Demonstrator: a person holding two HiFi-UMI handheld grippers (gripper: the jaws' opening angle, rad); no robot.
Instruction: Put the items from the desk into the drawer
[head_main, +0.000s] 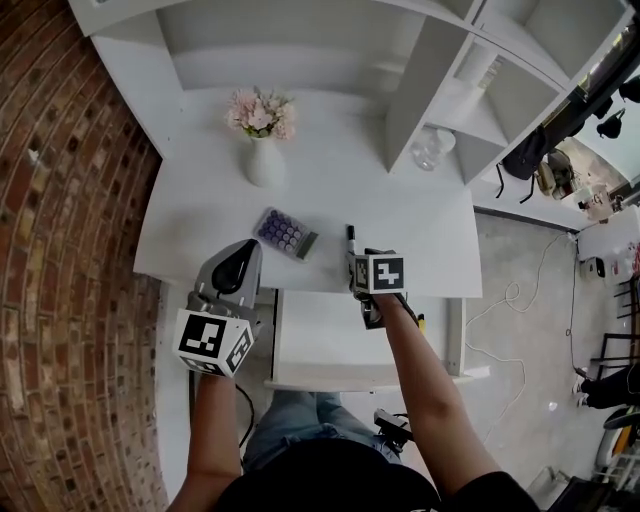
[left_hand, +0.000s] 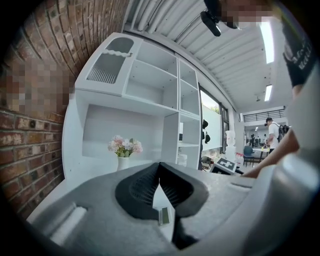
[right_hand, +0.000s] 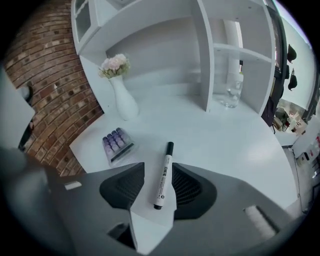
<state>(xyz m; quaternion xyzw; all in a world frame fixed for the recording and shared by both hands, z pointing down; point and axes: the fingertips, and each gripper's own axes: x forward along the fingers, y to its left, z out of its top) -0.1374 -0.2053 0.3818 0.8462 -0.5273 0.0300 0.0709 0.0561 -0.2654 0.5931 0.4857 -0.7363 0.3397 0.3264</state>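
**Right gripper (right_hand: 159, 169) astride the marker (right_hand: 163, 176), jaws partly apart**

Head view: both grippers sat at the front edge of the white desk (head_main: 195, 235), above the pulled-out drawer (head_main: 318, 340). The marker lay on the desk just beyond the right gripper's tips. A purple-topped case (head_main: 284, 233) lay to the marker's left, in front of the left gripper (head_main: 240, 262).

Left gripper view: the jaw tips met, leaving only a thin wedge lower down, and nothing was held. The gripper pointed roughly level across the desk, towards a vase of pink flowers (left_hand: 123, 151) and the white shelf unit (left_hand: 150, 90).

Right gripper view: the gripper tilted down at the desk. The white-barrelled marker lay lengthwise between the two pads, its black cap pointing away. Bare desk showed beside the barrel, so the pads were not clamped on it. The case lay to the left, well apart from the marker.
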